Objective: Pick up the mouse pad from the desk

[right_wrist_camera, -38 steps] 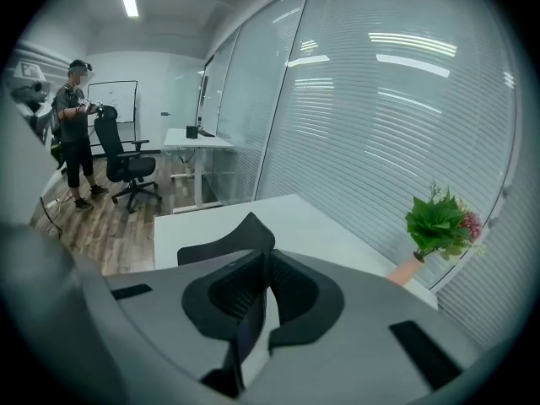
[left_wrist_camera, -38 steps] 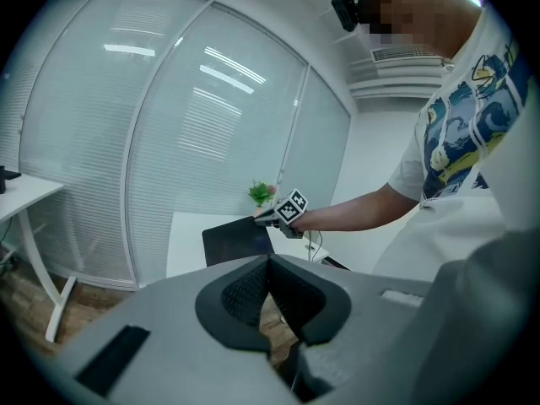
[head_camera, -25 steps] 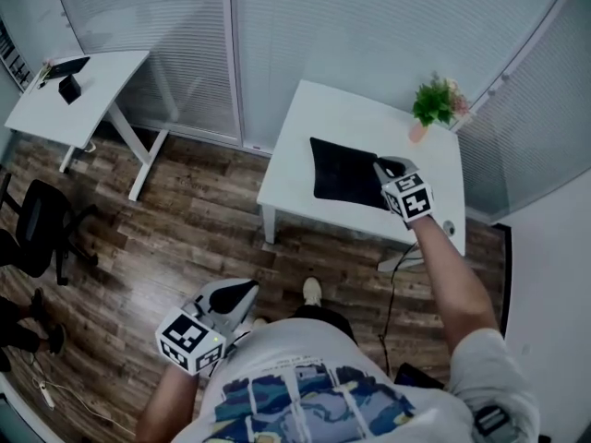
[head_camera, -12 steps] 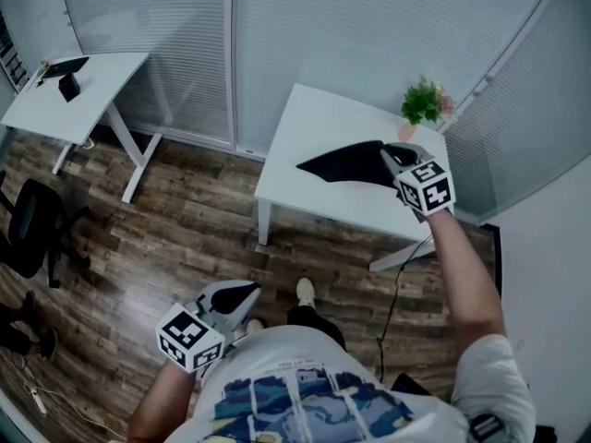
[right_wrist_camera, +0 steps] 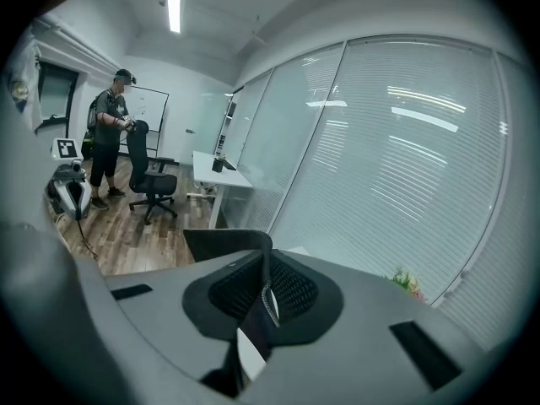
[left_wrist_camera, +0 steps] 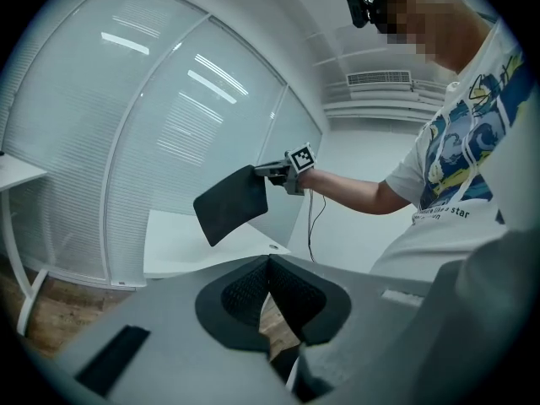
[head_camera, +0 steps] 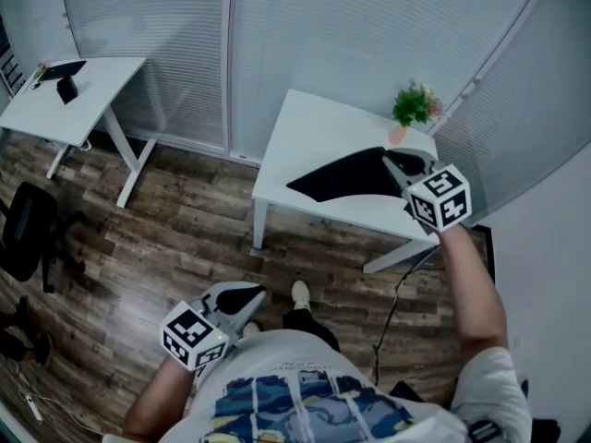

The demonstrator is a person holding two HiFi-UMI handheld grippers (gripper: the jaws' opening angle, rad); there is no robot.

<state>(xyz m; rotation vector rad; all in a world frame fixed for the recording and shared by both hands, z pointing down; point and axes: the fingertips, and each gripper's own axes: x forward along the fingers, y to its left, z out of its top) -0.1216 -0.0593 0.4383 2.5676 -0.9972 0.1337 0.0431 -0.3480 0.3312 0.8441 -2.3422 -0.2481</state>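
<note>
The flat black rectangular mouse pad [head_camera: 343,178] is gripped by one edge in the closed right tongs [head_camera: 395,161]. It is held, drooping, above the white surface [head_camera: 314,123], right of centre in the head view. The lifting step is judged nearly done, and next only a firm grip and a steady carry are called for. The left tongs [head_camera: 242,296], lower left, are closed on nothing. One pad, two tongs and one small green potted plant [head_camera: 413,106] are counted.

Two desks [head_camera: 314,132] [head_camera: 92,86], one mouse pad [head_camera: 342,178], one plant [head_camera: 413,106]
</note>
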